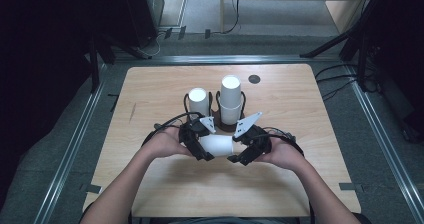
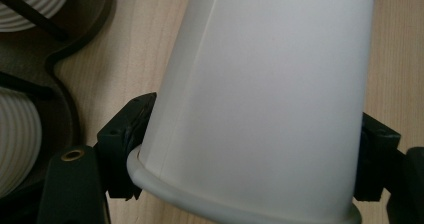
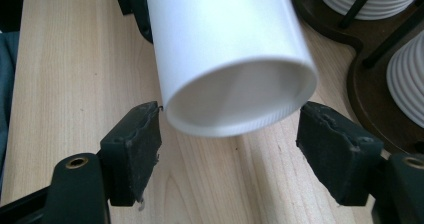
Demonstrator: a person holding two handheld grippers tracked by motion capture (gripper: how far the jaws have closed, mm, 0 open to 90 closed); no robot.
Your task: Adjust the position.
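Note:
A plain white paper cup [image 1: 216, 145] lies on its side in the air just above the wooden table [image 1: 150, 94], between my two grippers. My left gripper [image 1: 197, 144] is shut on it: in the left gripper view both black pads press the cup [image 2: 260, 94] close to its rolled rim, with the left gripper [image 2: 252, 139] spread wide around it. My right gripper [image 1: 239, 151] faces the cup's recessed base end [image 3: 225, 44]. In the right gripper view the right gripper [image 3: 230, 129] stands open, its fingertips [image 3: 132, 144] flanking that end without squeezing it.
Behind the grippers a dark holder [image 1: 220, 126] carries two stacks of ribbed white cups, a short one [image 1: 198, 101] and a taller one [image 1: 230, 99]. A small black disc [image 1: 254, 79] is set into the table's far side. Metal rails border the table.

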